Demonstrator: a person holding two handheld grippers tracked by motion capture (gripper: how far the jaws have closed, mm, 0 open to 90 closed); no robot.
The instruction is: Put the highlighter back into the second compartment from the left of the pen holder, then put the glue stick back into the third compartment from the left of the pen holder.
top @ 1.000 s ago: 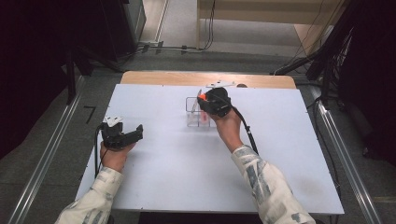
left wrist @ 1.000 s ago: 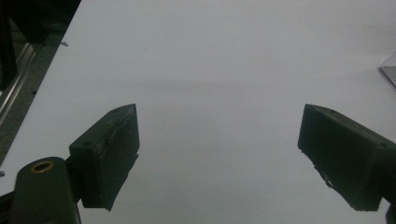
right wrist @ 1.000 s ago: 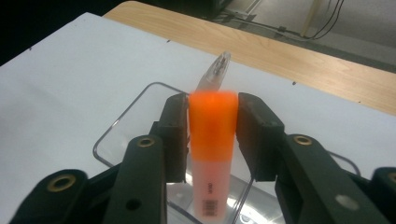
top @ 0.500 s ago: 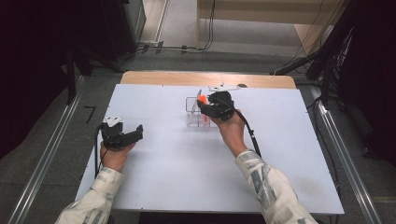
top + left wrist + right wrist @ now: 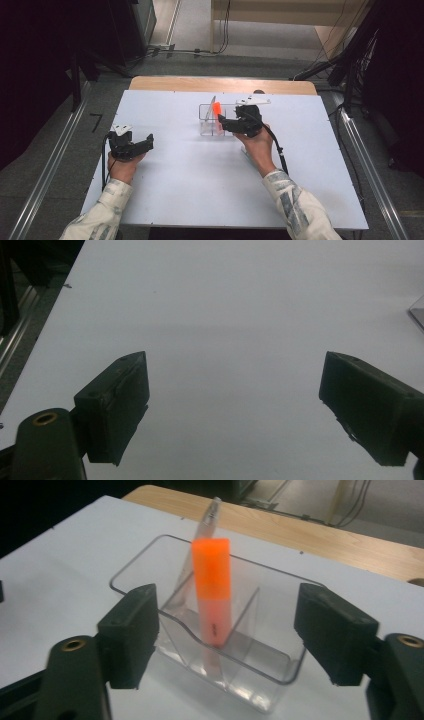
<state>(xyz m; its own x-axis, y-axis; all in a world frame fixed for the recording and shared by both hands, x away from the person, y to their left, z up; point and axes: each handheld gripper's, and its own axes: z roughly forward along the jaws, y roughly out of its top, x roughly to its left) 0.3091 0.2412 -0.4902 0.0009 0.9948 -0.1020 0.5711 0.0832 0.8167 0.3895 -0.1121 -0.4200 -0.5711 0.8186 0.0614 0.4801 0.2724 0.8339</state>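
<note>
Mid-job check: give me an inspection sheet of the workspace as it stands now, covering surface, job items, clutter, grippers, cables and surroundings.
Surface: white table, with a wooden strip along its far edge.
Job's things: clear plastic holder with dividers; orange marker standing upright in it; clear pen leaning behind the marker.
Clutter: nothing seen.
Grippers: left gripper open, nothing between the jaws, held low over bare table; right gripper open, jaws either side of the holder, not touching the marker.
Cables: black cable trails from the right gripper along the forearm; another from the left gripper.
Surroundings: grey floor, metal rails at both sides, loose cables on the floor beyond.
</note>
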